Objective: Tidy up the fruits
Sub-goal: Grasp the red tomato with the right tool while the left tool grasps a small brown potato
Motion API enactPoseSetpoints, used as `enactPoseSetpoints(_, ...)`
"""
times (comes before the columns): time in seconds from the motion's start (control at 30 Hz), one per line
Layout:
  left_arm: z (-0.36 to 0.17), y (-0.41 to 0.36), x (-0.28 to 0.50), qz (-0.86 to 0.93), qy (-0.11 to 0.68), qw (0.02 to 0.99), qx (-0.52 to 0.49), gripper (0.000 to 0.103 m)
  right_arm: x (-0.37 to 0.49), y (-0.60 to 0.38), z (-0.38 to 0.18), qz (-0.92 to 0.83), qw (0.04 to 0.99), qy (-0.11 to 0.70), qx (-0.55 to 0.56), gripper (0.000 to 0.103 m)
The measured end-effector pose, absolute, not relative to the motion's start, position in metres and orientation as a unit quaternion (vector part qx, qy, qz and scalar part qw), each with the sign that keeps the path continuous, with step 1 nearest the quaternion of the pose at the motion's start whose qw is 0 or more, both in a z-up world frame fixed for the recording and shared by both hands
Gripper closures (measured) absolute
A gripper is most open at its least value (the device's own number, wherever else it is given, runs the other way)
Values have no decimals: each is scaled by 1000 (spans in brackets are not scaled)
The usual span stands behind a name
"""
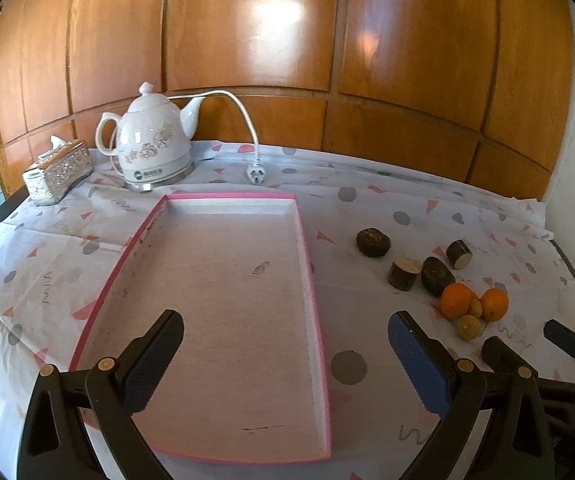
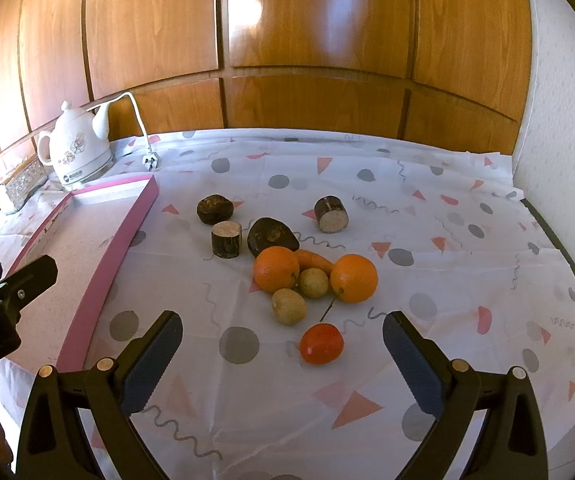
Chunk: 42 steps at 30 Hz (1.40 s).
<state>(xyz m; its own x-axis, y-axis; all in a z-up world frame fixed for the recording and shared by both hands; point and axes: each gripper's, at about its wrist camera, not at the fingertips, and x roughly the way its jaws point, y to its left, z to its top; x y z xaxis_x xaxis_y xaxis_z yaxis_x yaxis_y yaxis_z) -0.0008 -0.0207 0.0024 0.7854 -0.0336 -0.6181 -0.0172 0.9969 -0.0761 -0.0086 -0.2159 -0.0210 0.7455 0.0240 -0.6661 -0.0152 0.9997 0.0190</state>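
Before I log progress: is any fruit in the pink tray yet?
No, the pink tray holds nothing; the oranges sit on the tablecloth beside it.

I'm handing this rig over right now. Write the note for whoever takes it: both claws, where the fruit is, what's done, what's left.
Left claw: open, holding nothing, above the pink tray.
Right claw: open, holding nothing, just short of the red tomato.
Tray: nothing in it yet.
On the tablecloth right of the tray: two oranges, two small yellow-green fruits, a carrot behind them, the tomato nearest, and four dark brown pieces farther back.
Done: nothing moved in.
Left: all the fruit; the tomato looks like the easiest first pick.
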Motion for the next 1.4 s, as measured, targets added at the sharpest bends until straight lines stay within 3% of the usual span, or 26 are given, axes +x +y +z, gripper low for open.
enactPoseSetpoints(0.1,3,-26,1,-49,329,942,-47,0,-6,-232,-21,25,928,370,32,3)
enactPoseSetpoints(0.17,2,-32,5,-79,341,935,-51,0,-4,-244,-24,36,922,382,44,10)
enactPoseSetpoints(0.53,-14,-74,17,-162,394,904,-24,2,-3,-289,-59,78,897,430,65,57)
enactPoseSetpoints(0.8,-21,-84,19,-175,403,898,-11,8,19,-272,-66,111,896,429,44,59)
enactPoseSetpoints(0.83,-22,-87,20,-177,405,897,-7,11,22,-269,-68,109,895,431,34,71)
enactPoseSetpoints(0.87,-23,-87,21,-178,408,896,-5,14,24,-268,-70,108,895,432,29,73)
enactPoseSetpoints(1.03,-29,-99,30,-198,420,886,-3,30,24,-277,-69,80,906,416,13,73)
enactPoseSetpoints(1.4,-44,-153,56,-243,446,861,3,45,29,-323,-74,-23,917,399,17,73)
